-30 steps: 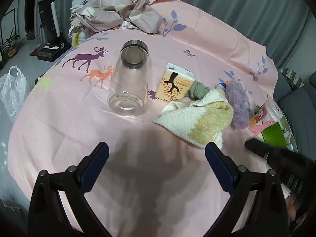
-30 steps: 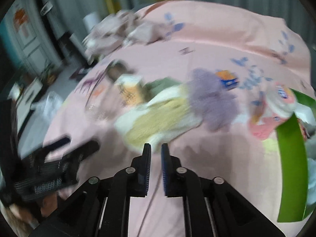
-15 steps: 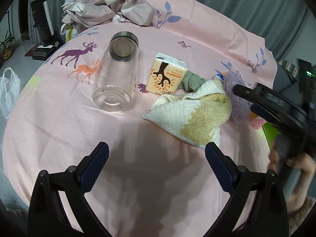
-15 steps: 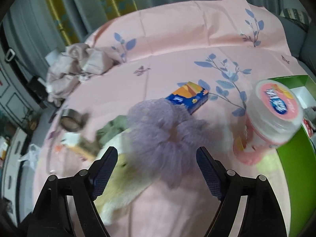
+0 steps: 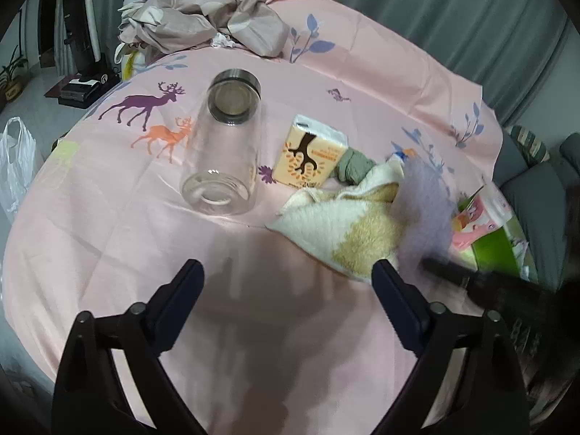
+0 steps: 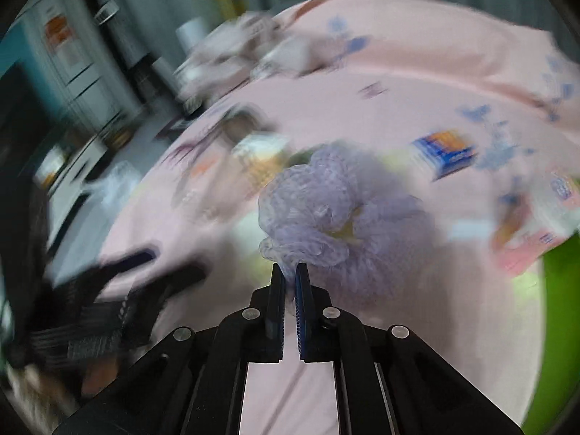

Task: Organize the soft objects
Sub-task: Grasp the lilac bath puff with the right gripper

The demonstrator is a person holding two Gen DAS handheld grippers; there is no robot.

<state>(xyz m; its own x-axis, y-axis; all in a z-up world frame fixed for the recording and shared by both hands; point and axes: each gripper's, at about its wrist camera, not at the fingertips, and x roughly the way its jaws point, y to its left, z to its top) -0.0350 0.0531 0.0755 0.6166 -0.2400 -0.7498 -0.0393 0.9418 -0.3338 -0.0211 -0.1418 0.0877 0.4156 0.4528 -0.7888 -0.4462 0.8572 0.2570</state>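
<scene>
Above pink tablecloth (image 6: 362, 116), right gripper (image 6: 290, 270) tilted downward, pinching purple scrunchie (image 6: 337, 217).

Left tool (image 5: 286, 279): black frame, two angled arms, dark navy flat pads, round silver screws at joints. Right tool (image 6: 289, 275): black ribbed frame, blue ridged pads, four silver screws across arms at 6 o'clock.

A lived-in room of a home is shown. A round table (image 5: 108, 253) is covered with a pink cloth printed with deer and leaves. Grey curtains (image 5: 453, 18) are hung behind it, a grey sofa (image 5: 536, 195) is placed beside it, and a potted plant (image 5: 12, 76) is set on the floor.
</scene>
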